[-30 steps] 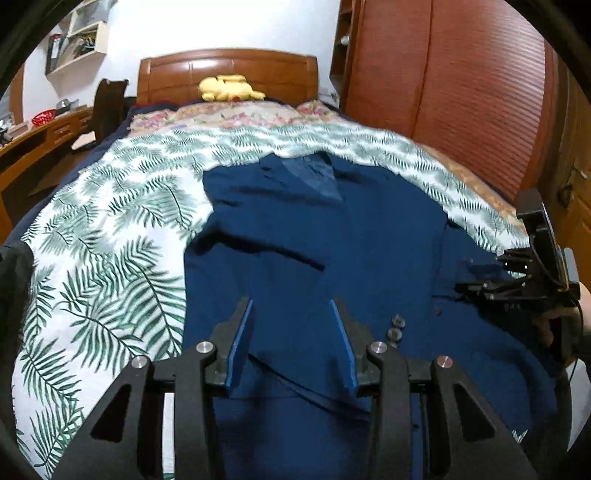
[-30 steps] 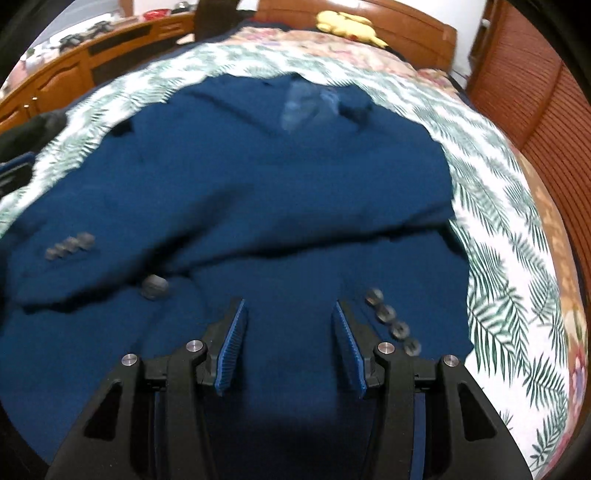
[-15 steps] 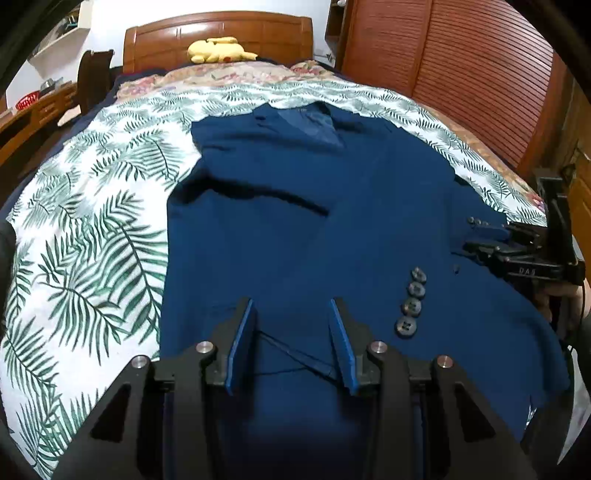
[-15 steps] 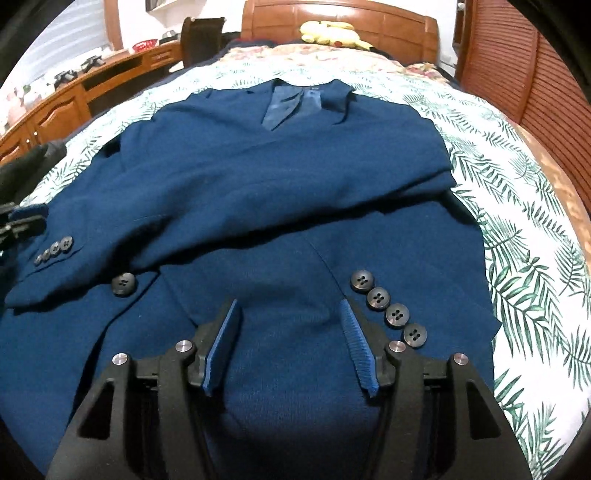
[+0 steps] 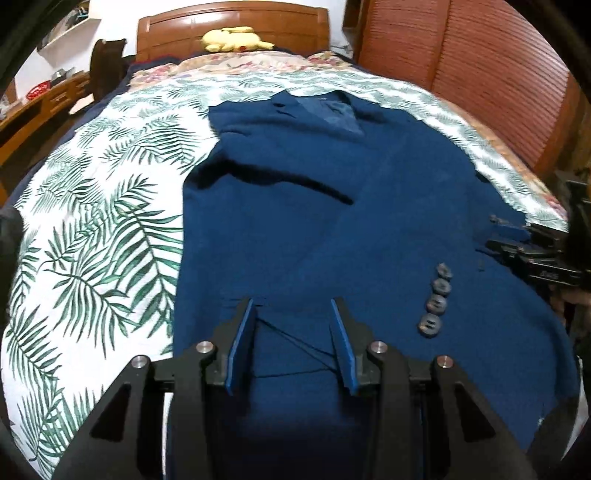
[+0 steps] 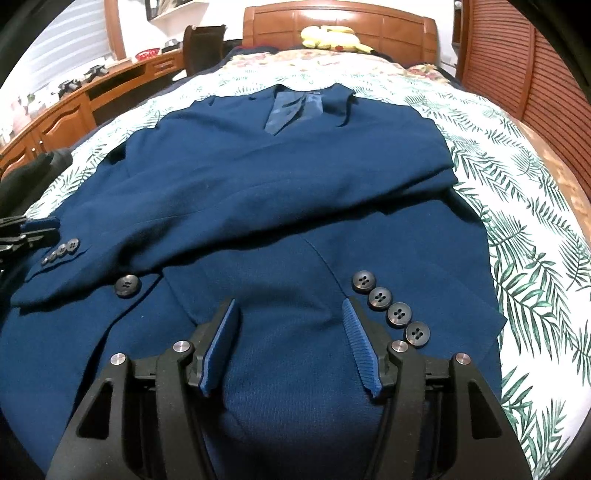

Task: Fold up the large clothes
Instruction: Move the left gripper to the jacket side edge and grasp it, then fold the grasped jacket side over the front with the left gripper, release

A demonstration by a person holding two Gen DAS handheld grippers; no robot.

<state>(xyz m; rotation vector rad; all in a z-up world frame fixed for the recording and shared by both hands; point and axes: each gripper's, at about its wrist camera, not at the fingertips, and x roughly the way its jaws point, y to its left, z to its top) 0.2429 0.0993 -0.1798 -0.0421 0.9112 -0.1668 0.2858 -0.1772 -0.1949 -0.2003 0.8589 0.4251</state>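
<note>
1. Both claws stood with their jaws apart over the blue jacket (image 6: 295, 192): the left claw (image 5: 293, 339) held a steady, moderate gap with only jacket cloth lying below it, nothing pinched, while the right claw (image 6: 291, 343) had widened its gap over the last second and gripped nothing either.
2. The jacket lay flat on the leaf-print bedspread (image 5: 103, 229), collar toward the wooden headboard (image 6: 340, 22), with both sleeves already crossed over its chest.
3. Compared with a second earlier, both views had tipped up along the jacket: the collar and headboard now sat higher and clearer, and the blur had gone.
4. The row of four cuff buttons (image 6: 388, 306) lay just beside the right claw, on the side away from the desk (image 6: 74, 107); a single front button (image 6: 127, 285) lay on the desk side of it.
5. In the left view the right claw (image 5: 532, 251) showed low at the jacket's far edge.
6. The wider right jaws and the lower left claw suggested a coming grab at the hem, probably to fold the bottom up toward the collar.
</note>
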